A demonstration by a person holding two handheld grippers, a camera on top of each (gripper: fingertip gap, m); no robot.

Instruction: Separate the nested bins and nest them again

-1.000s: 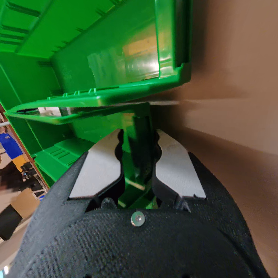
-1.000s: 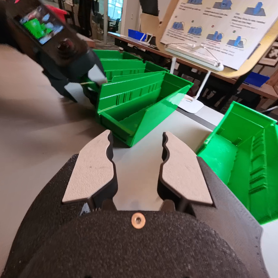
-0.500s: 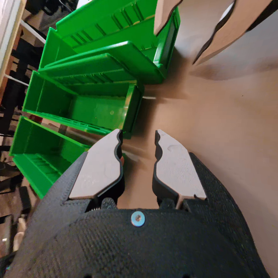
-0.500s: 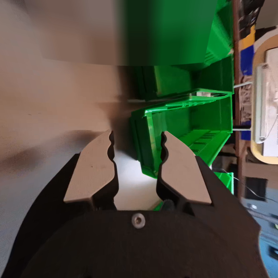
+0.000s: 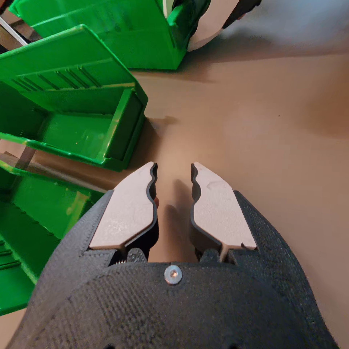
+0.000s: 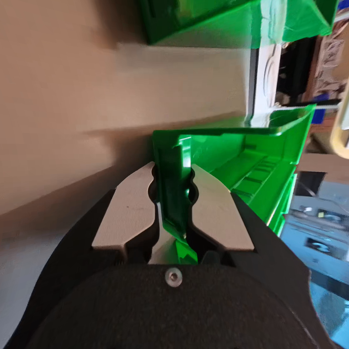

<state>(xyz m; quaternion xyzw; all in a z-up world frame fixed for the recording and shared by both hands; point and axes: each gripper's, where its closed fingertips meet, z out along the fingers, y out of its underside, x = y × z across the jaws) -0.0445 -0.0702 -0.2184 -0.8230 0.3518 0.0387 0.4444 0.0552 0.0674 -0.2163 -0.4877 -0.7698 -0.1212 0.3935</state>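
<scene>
Three green bins show in the left wrist view: a far one (image 5: pixel 113 34), a middle one (image 5: pixel 75 122) and a near one (image 5: pixel 37 217) at the left edge, all separate on the table. My left gripper (image 5: pixel 173 166) is open and empty over bare table, to the right of the middle bin. My right gripper (image 6: pixel 172 166) is shut on the front end wall of a green bin (image 6: pixel 236 151), one finger inside and one outside. Its fingers (image 5: pixel 200 35) also show in the left wrist view, at the far bin's end. Another green bin (image 6: pixel 188 18) is blurred at the top.
The tan table (image 5: pixel 255 132) stretches to the right of the bins. In the right wrist view a white lamp base (image 6: pixel 264 85) stands past the held bin, near the table edge. Beyond it are blurred room clutter and blue items (image 6: pixel 321 245). My right fingertips sit around 15 cm from my left ones.
My left gripper has let go of a bin's end wall and pulled back, open, over the table. My right gripper has swung onto a bin's end wall and closed on it.
</scene>
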